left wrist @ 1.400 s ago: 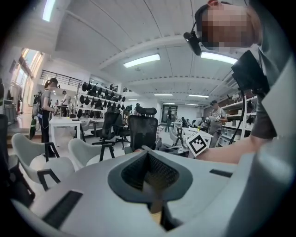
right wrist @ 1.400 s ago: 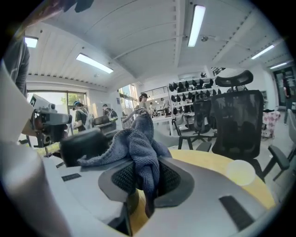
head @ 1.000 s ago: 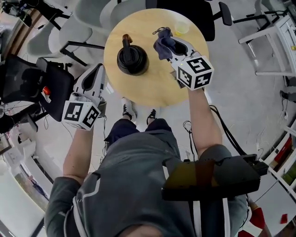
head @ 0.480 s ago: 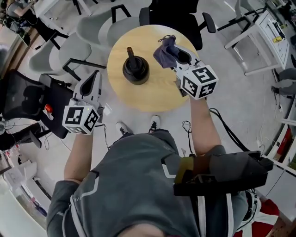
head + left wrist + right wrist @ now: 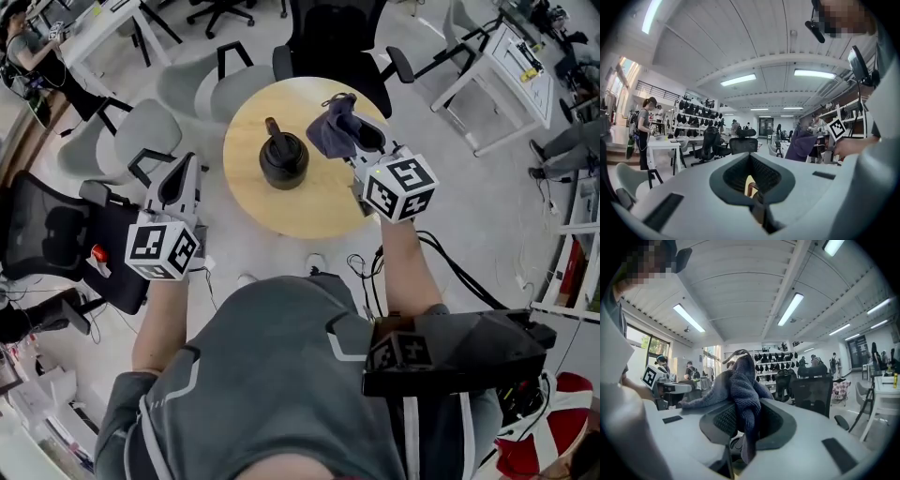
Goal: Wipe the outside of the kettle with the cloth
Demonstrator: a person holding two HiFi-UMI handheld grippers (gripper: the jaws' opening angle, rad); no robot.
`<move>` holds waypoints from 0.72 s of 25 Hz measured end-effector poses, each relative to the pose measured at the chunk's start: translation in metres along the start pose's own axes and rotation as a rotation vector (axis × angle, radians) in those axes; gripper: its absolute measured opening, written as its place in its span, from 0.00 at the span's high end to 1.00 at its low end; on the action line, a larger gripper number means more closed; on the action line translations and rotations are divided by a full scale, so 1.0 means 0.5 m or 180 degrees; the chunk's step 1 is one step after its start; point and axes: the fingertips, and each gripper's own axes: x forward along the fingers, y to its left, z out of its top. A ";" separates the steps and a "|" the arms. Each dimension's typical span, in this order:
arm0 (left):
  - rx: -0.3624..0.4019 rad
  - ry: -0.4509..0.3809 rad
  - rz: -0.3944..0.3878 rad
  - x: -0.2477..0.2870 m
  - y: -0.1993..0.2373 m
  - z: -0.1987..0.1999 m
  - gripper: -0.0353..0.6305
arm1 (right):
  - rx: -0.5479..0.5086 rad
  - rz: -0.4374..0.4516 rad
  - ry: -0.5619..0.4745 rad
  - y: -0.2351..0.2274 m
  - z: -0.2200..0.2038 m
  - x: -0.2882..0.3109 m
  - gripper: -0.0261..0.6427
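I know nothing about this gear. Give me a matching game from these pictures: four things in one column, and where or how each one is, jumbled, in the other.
Things:
1. kettle
2. cloth
3. left gripper
4. black office chair

Places or states:
A. pinched in the right gripper's jaws
B. shut and empty, left of the table
C. beyond the table's far edge
D. standing on the table

Pairs: 1-D, 2-A, 3-B, 4-C.

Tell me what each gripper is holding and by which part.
The right gripper pinches the cloth by a bunched fold, the rest spilling over its jaws. The left gripper is shut on nothing.
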 end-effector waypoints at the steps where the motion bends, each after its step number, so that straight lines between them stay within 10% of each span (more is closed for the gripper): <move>1: 0.0001 -0.0019 -0.0018 -0.004 0.003 0.005 0.93 | -0.0052 -0.0028 0.0000 0.008 0.006 -0.004 0.81; 18: -0.0005 -0.0158 -0.0148 -0.022 0.013 0.031 0.94 | -0.0183 -0.0275 0.0021 0.056 0.040 -0.031 0.81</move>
